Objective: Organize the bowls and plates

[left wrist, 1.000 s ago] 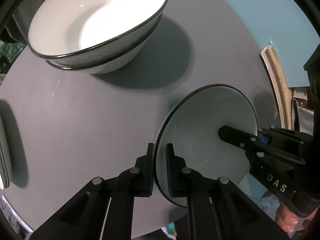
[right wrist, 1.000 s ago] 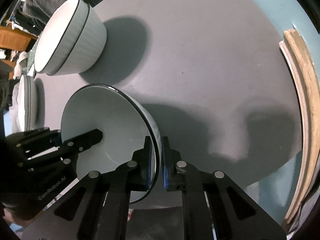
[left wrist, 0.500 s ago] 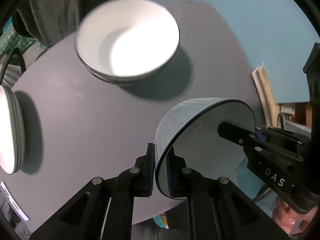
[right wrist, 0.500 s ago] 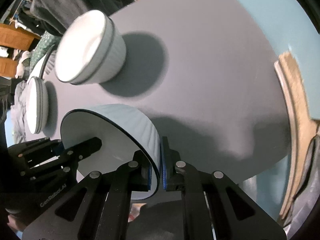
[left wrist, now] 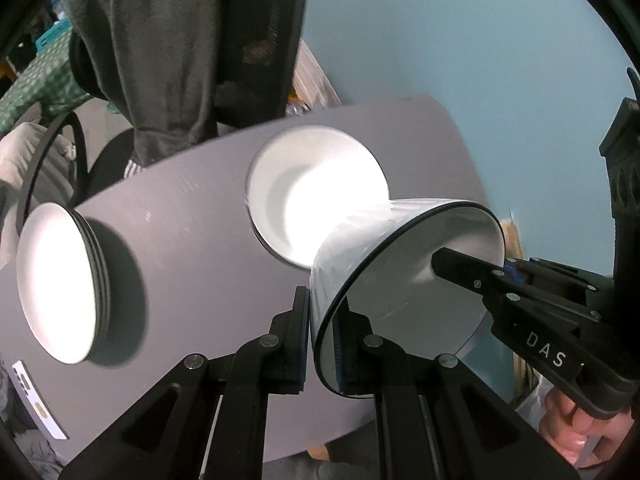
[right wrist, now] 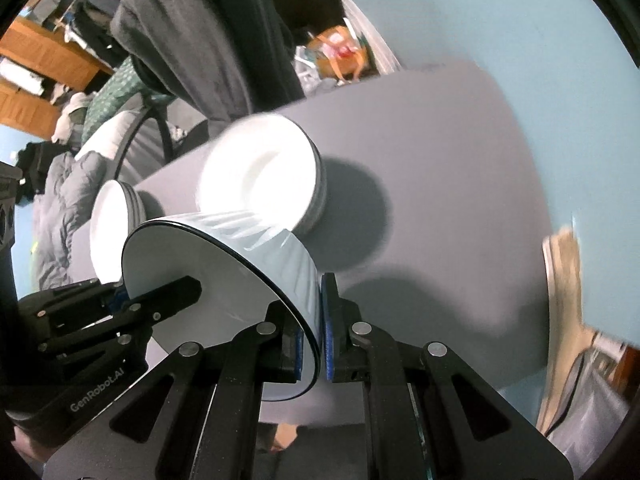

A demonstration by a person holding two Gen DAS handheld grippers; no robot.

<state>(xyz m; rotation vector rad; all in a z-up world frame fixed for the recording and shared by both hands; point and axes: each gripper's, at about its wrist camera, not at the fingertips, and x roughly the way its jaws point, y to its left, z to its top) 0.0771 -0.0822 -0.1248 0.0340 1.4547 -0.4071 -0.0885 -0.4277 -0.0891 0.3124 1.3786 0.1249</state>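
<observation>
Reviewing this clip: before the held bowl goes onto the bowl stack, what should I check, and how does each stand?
1. Left hand-held gripper shut on the bowl rim: ok.
2. Right hand-held gripper shut on the opposite rim: ok.
3. Bowl clear of the table: ok.
4. Bowl stack upright and open to receive: ok.
5. Plate stack out of the path, off to the side: ok.
6. Bowl centred over the stack: cannot tell; fisheye views overlap them.
</observation>
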